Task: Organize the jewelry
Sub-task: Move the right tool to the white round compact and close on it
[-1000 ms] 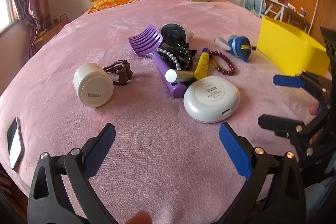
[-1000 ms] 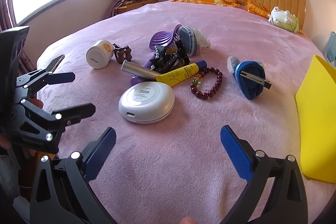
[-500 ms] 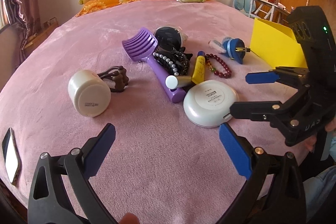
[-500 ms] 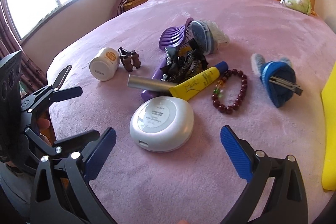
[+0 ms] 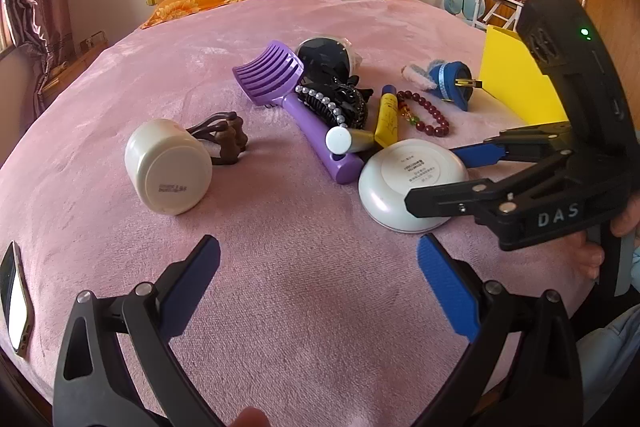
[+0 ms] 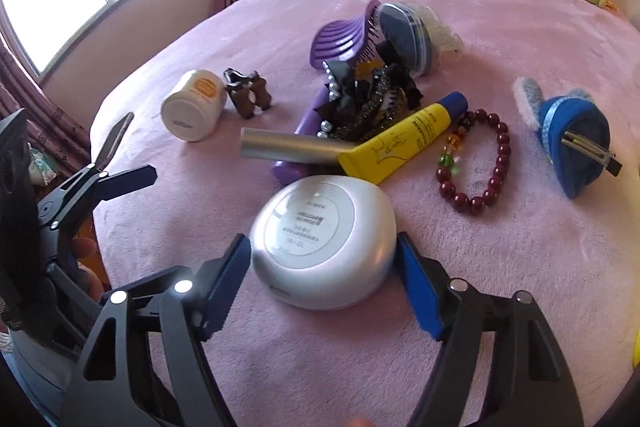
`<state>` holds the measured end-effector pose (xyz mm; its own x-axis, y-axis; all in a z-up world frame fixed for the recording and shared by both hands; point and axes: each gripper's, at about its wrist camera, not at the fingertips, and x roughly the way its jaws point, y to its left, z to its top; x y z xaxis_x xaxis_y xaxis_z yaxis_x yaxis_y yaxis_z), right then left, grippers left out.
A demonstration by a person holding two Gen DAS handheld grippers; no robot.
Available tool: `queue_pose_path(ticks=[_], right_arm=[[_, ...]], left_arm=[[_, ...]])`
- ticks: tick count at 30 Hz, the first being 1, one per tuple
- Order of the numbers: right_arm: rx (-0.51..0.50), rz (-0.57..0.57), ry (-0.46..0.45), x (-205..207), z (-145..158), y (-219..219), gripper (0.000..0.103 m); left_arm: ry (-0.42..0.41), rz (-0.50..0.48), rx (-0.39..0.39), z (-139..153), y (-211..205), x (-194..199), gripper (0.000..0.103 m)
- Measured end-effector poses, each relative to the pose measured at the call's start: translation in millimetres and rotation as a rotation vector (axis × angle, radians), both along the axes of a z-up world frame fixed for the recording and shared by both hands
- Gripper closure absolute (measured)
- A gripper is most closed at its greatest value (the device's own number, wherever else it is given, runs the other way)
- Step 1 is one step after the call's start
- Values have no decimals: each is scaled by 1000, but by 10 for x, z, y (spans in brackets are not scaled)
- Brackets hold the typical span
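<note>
Around white case [image 6: 324, 243]: right tool [image 6: 323, 259].

- bed [image 5: 280, 39]
- jar [image 5: 168, 167], lying left of the brush [image 5: 288, 95]
- yellow tube [image 6: 404, 143], right of the brush
- phone [image 5: 14, 299], far left of the brush

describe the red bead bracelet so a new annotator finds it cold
On the pink bedspread, find the clutter pile mid-bed and the round white case between the right gripper fingers. The red bead bracelet lies flat just beyond that case, between the yellow tube and the blue fabric clip. It is the only loop of dark red beads, with a few green and amber ones.
</note>
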<state>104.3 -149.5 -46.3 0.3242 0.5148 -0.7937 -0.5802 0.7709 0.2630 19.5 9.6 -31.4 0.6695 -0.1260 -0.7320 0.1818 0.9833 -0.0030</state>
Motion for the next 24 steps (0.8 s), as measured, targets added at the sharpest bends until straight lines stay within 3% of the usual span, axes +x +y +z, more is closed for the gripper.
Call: queue_pose_path(ticks=[9, 11, 13, 20, 24], right_arm=[[132, -62, 156, 246, -93, -63, 28], [195, -73, 167, 268, -17, -133, 49], [219, -68, 171, 279, 48, -187, 56], [240, 11, 147, 143, 225, -166, 56], [111, 118, 112, -7, 238, 168, 56]], left_arm=[[3, 0, -7, -38, 18, 69, 6], [5, 8, -10, -42, 46, 64, 6], [7, 15, -9, -48, 76, 58, 6], [0, 23, -12, -39, 103, 69, 6], [0, 22, -11, -44, 110, 57, 6]])
